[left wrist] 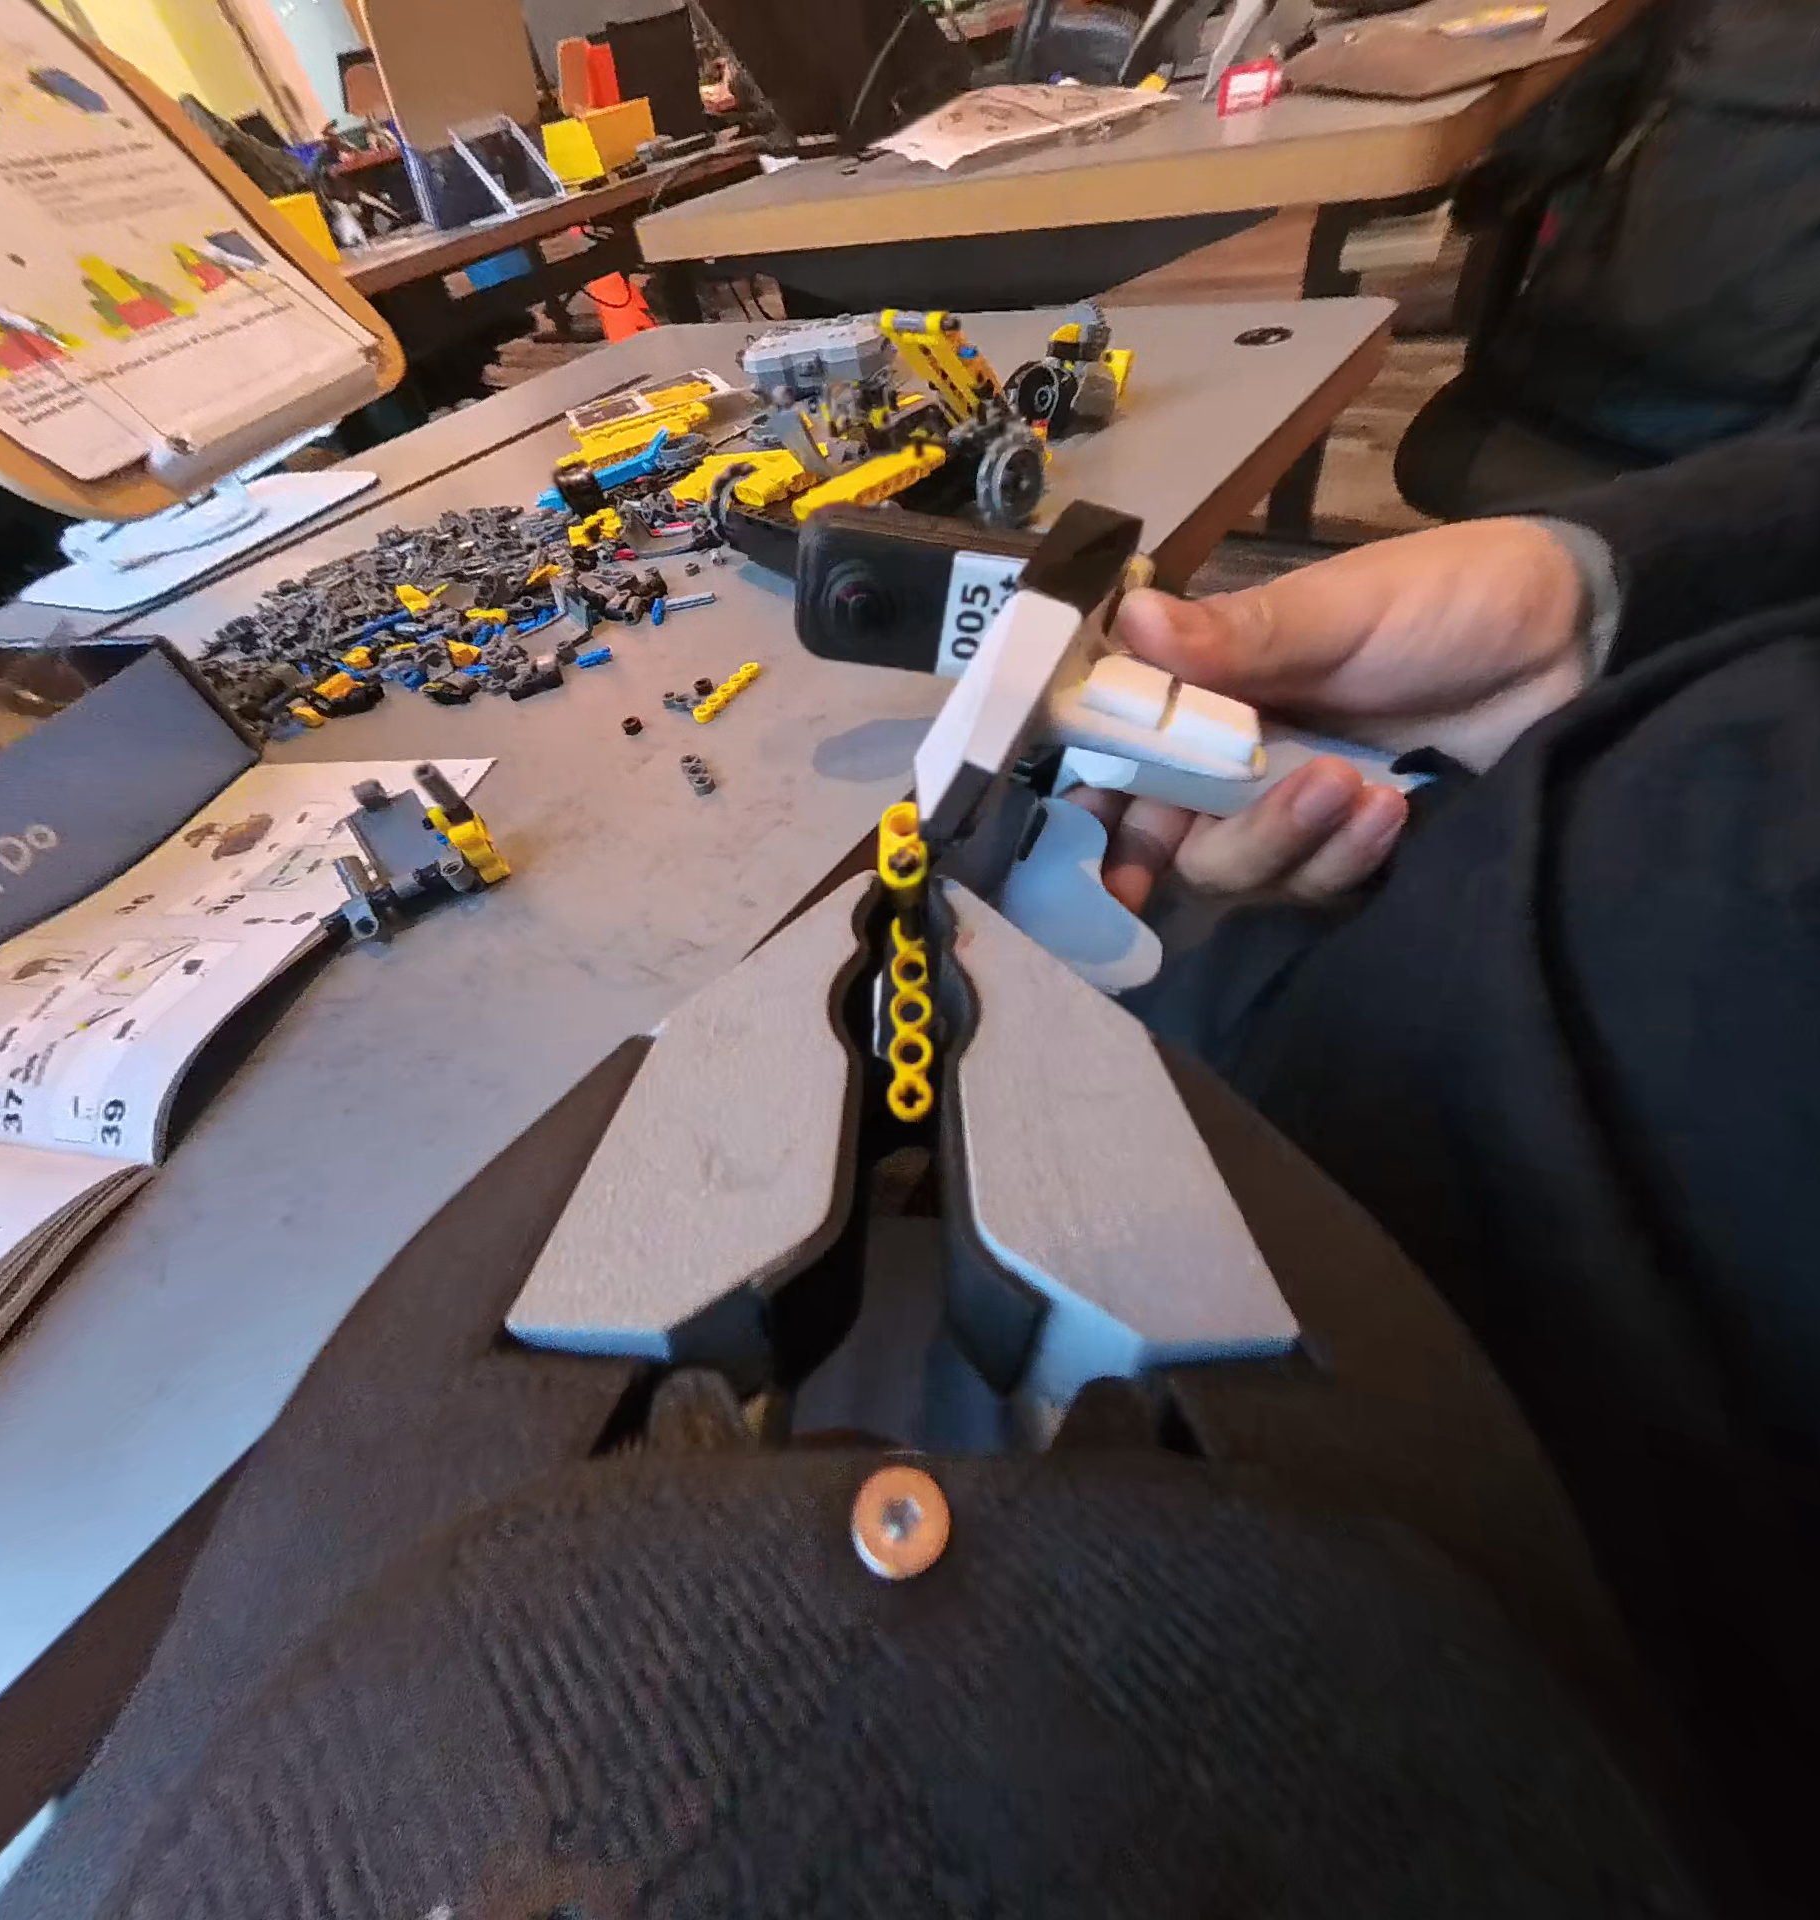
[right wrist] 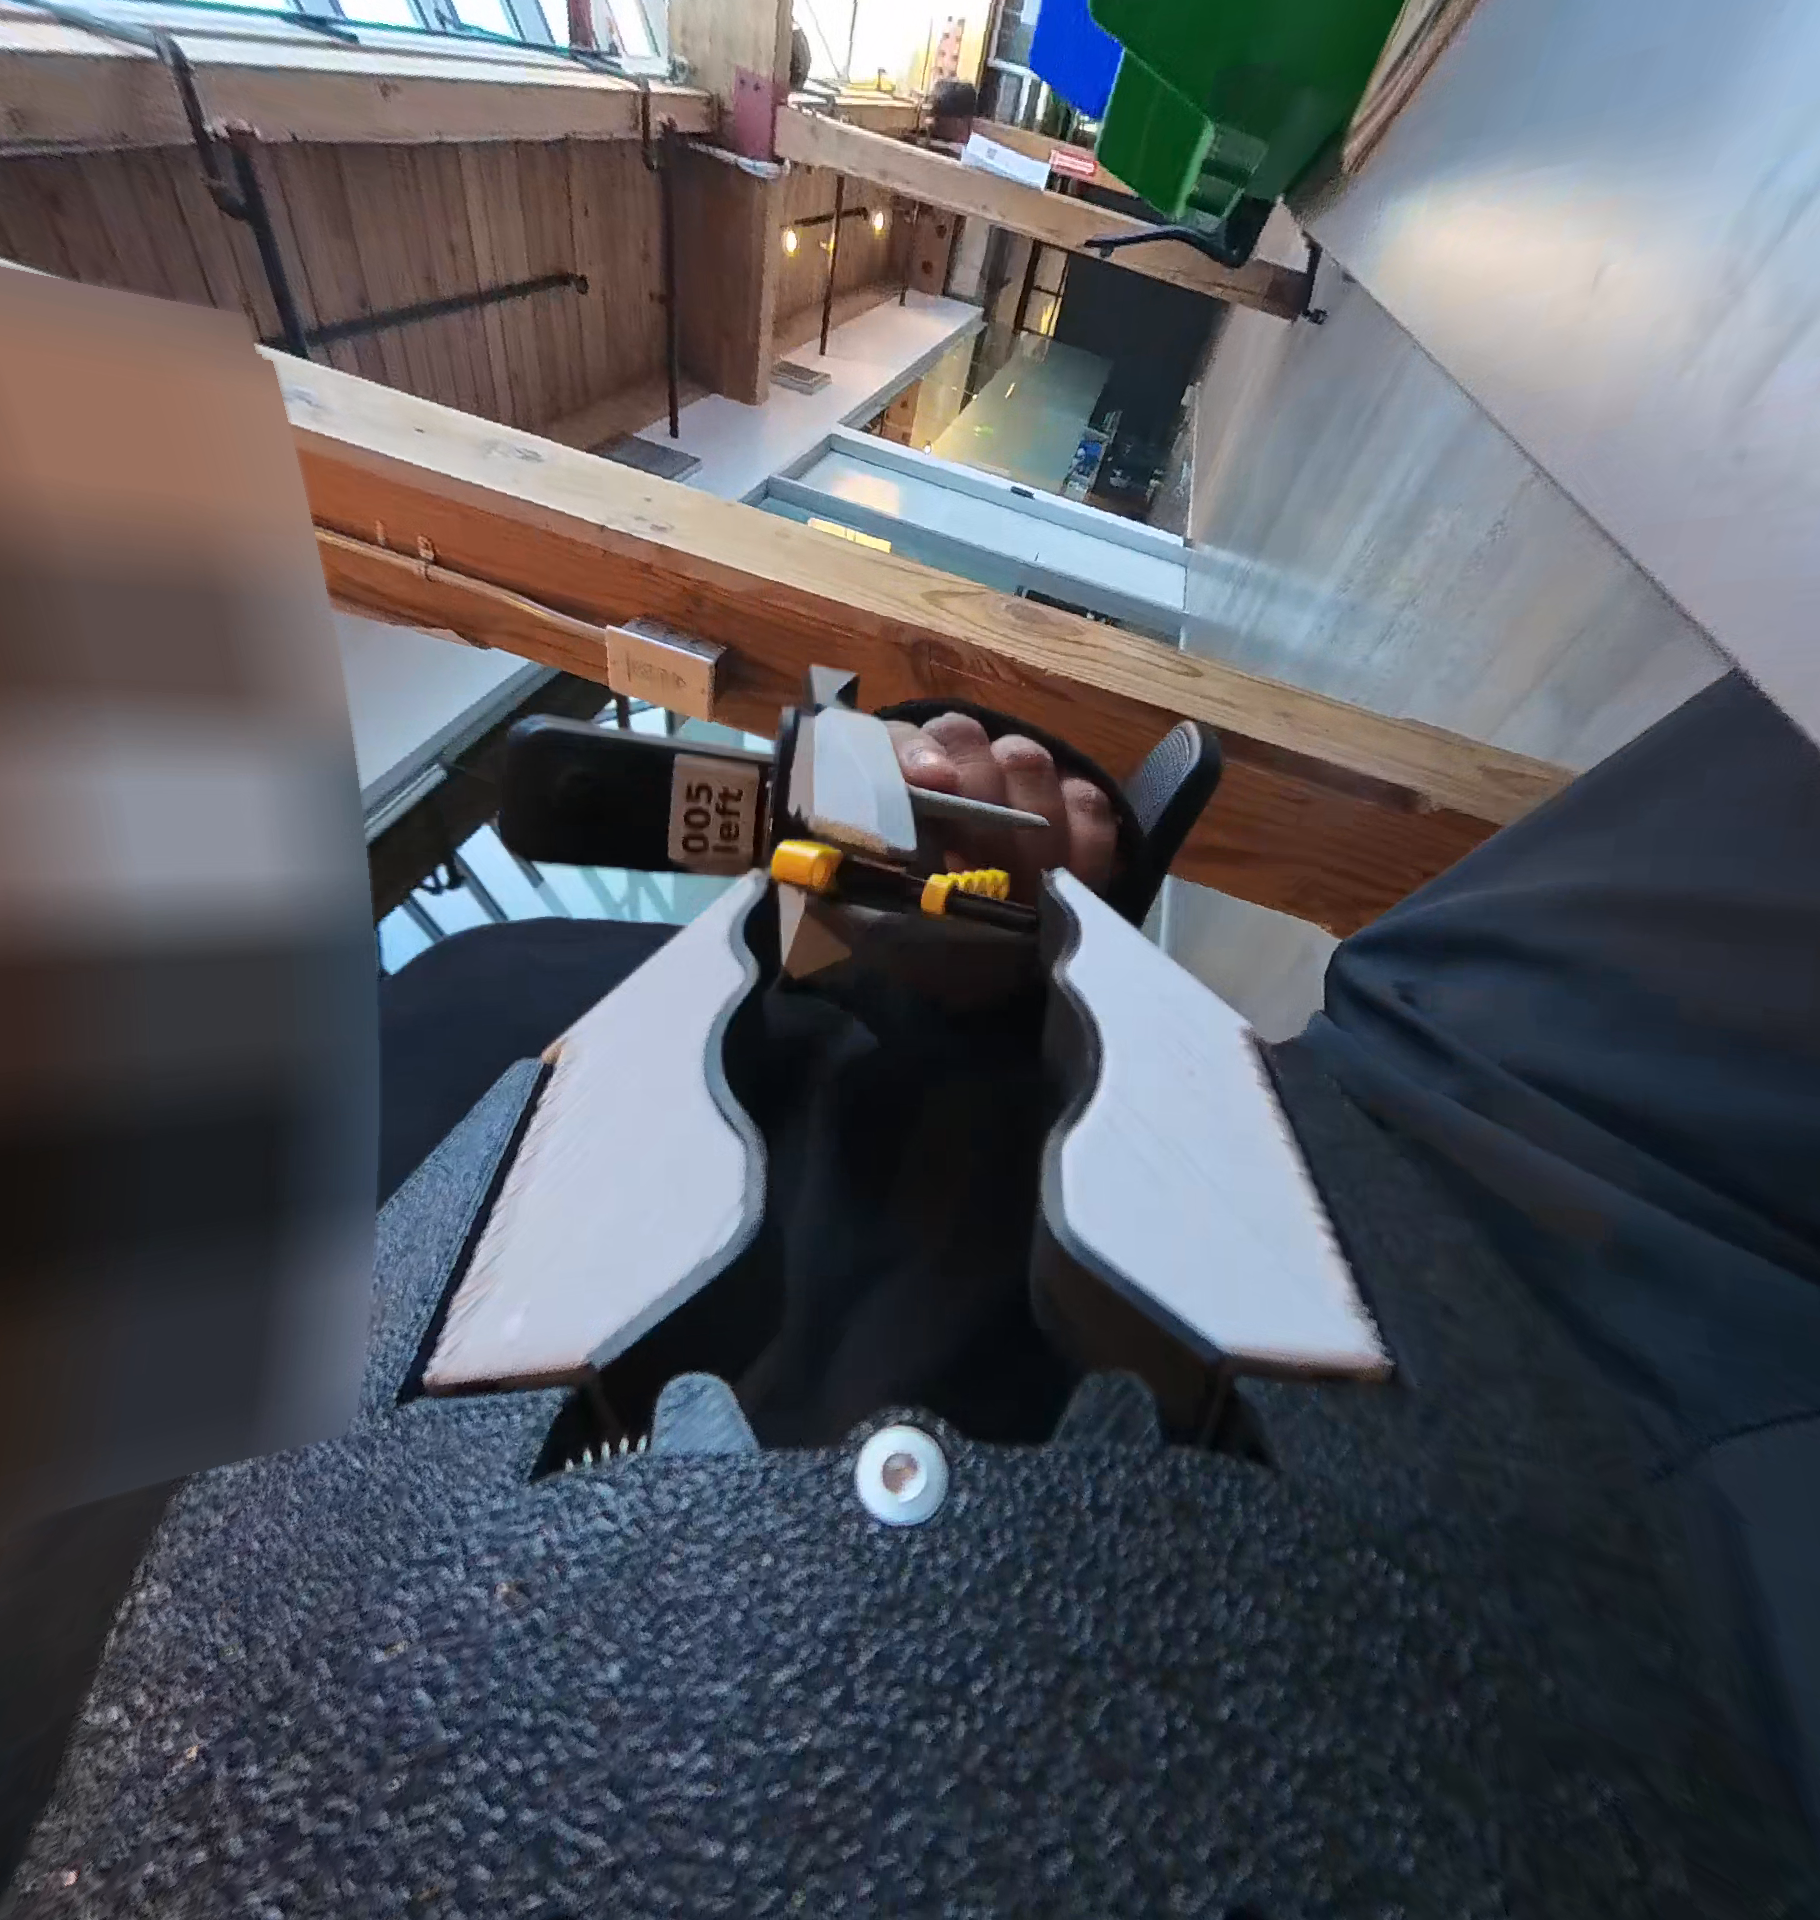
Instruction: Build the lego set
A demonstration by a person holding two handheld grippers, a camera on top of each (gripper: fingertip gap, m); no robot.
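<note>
My left gripper (left wrist: 906,904) is shut on a yellow beam with a row of holes (left wrist: 908,1023), held lengthwise between its fingers above the table's near edge. A short yellow connector (left wrist: 901,844) sits on the beam's far end, past the fingertips. My right gripper, held in a hand (left wrist: 1353,644), comes in from the right, and one finger (left wrist: 994,686) reaches down to the connector. In the right wrist view my right gripper (right wrist: 906,894) is open. Its jaws stand wide, on either side of the connector (right wrist: 804,864), the beam's edge (right wrist: 968,888) and the left gripper's finger (right wrist: 849,784).
On the grey table (left wrist: 594,935) lie a pile of small dark, blue and yellow parts (left wrist: 418,613), a partly built yellow vehicle (left wrist: 885,426), a small grey-and-yellow assembly (left wrist: 428,842) on an open booklet (left wrist: 106,1018), and a loose short yellow beam (left wrist: 727,691). A sheet on a stand (left wrist: 106,260) is at far left. The grippers are tip to tip, or close to it. From either gripper's tips it is about 20 centimetres to the small grey-and-yellow assembly (left wrist: 428,842).
</note>
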